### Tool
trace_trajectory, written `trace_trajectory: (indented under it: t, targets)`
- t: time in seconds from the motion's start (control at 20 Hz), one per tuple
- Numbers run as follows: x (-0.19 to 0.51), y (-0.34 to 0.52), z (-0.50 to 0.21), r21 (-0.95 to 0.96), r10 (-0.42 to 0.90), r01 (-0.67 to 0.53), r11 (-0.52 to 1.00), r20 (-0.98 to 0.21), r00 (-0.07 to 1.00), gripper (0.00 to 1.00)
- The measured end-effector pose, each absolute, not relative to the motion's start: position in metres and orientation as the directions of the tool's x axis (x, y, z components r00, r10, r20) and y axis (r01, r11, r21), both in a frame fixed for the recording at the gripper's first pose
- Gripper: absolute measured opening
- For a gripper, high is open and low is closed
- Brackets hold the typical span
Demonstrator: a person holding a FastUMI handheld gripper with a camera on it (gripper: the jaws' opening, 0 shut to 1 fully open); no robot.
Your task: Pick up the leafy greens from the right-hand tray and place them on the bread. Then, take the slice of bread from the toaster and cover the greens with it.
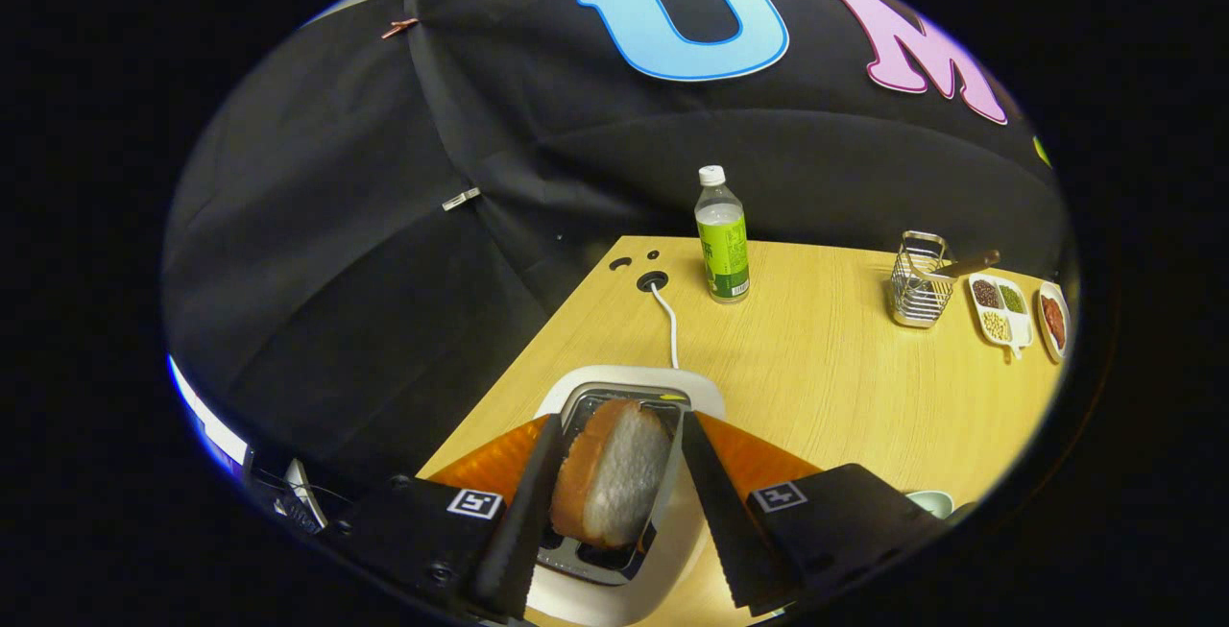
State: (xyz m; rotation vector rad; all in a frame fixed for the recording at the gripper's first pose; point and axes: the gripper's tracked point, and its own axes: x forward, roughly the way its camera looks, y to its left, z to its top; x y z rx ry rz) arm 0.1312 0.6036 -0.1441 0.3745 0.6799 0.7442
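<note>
bread slice seemingly between gripper fingers

White toaster, slice of bread brown-crusted, white crumb. Black claw, orange sides. Light woodgrain desk. Bottle at 12 o'clock: green label, white cap.

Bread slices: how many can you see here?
1. A white crusted bread slice stands in the white toaster, between the open gripper fingers, which are not visibly pressing it. Others may be hidden.
</note>
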Motion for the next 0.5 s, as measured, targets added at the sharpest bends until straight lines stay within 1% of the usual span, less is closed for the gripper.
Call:
trace_trajectory:
  t: [0.1,0.3,0.4,0.45,0.5]
  targets:
    - [0.126,0.61,-0.135,0.558,0.746,-0.504,0.659,-0.403,0.53,0.79]
    - [0.113,0.617,-0.155,0.555,0.753,-0.511,0.656,-0.442,0.487,0.78]
    - [0.114,0.62,-0.157,0.536,0.749,-0.524,0.662,-0.444,0.492,0.71]
    - [0.116,0.616,-0.159,0.518,0.737,-0.524,0.676,-0.446,0.508,0.71]
    - [0.12,0.61,-0.161,0.496,0.714,-0.514,0.699,-0.456,0.531,0.67]
